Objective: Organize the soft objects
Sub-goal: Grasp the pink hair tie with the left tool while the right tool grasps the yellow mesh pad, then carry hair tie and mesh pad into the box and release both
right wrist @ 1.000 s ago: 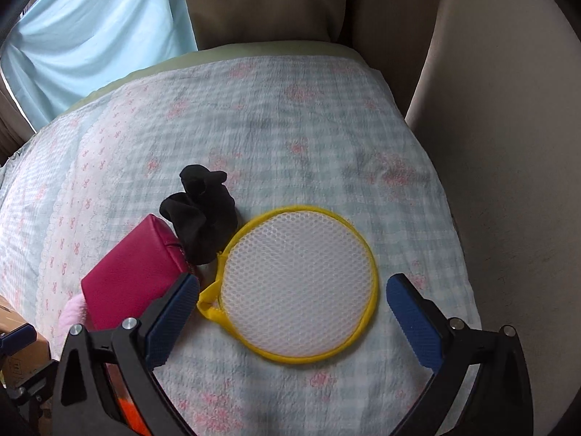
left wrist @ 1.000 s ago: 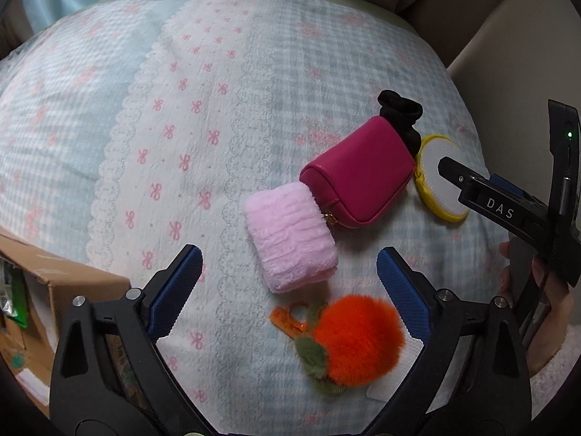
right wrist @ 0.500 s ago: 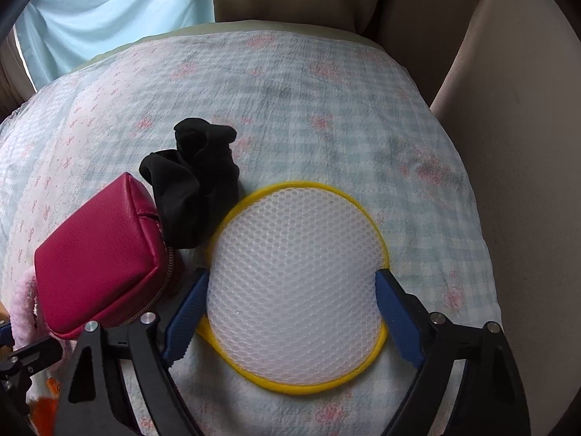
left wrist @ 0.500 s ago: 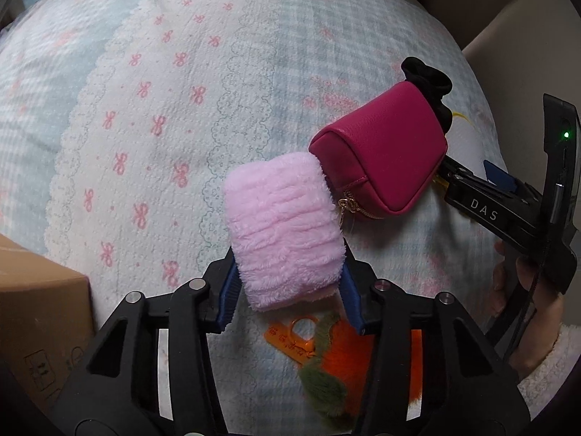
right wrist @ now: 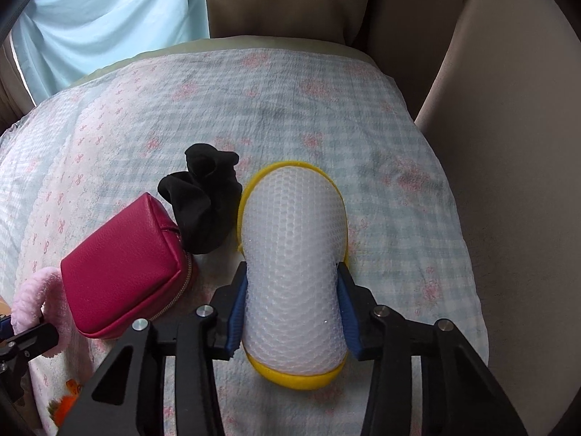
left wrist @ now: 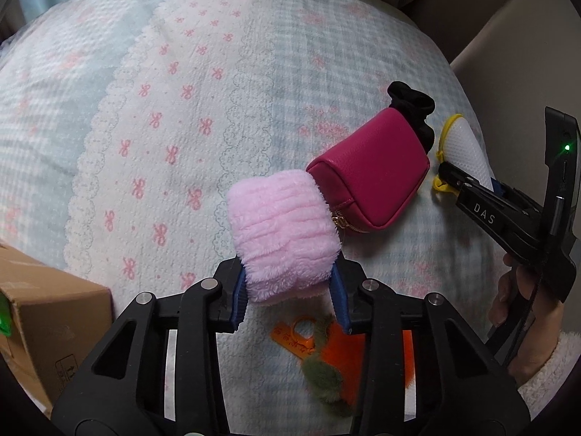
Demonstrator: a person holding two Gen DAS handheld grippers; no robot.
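My left gripper (left wrist: 288, 298) is shut on a fluffy pink cloth (left wrist: 281, 232), whose far end touches a magenta zip pouch (left wrist: 370, 178). My right gripper (right wrist: 293, 314) is shut on a white mesh bag with a yellow rim (right wrist: 294, 254), squeezed into a narrow bulge. A black sock bundle (right wrist: 203, 203) lies between the pouch (right wrist: 123, 269) and the mesh bag. An orange fluffy toy with green leaves (left wrist: 334, 359) lies under my left gripper, mostly hidden. The right gripper also shows in the left wrist view (left wrist: 450, 174).
All lies on a bed with a blue check and pink bow cover (left wrist: 163, 109). A cardboard box (left wrist: 40, 327) stands at the left edge. A beige wall or headboard (right wrist: 490, 91) bounds the right side. A light blue curtain (right wrist: 101, 18) hangs behind.
Both grippers have closed: the left one on the pink cloth, the right one on the mesh bag, which buckled from a flat disc into a narrow bulge.
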